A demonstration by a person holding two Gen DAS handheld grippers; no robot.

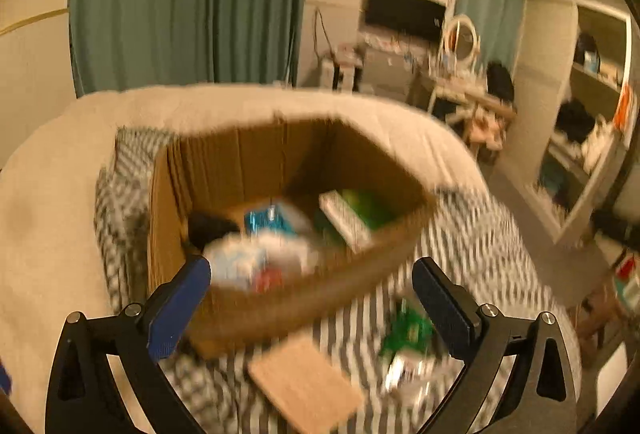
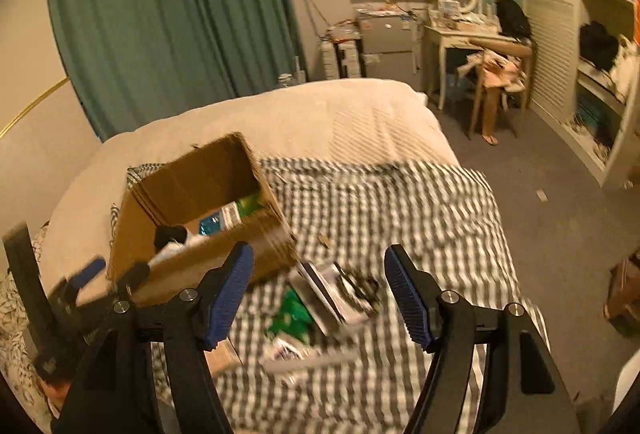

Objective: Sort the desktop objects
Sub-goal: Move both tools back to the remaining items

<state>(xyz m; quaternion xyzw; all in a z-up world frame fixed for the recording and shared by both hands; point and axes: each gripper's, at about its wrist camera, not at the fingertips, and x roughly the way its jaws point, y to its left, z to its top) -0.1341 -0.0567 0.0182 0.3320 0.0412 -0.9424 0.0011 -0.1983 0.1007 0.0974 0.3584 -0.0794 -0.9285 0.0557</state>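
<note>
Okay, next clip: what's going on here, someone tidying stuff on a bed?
A person holds a pair of tongs in each hand over a bed with a checked blanket. A cardboard box on it already holds several items. Both the left tongs and right tongs are open and empty. Loose items still lie outside the box: a green packet, a dark-and-white package and a flat tan piece. Motion blur hides finer detail.

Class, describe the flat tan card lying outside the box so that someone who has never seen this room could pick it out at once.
Start at the bed's grey-and-white checked blanket, then find the open cardboard box standing on it. Just in front of the box, on the blanket, lies the tan card. It is plain, flat and rectangular, unlike the green packet and the shiny wrappers beside it.
</note>
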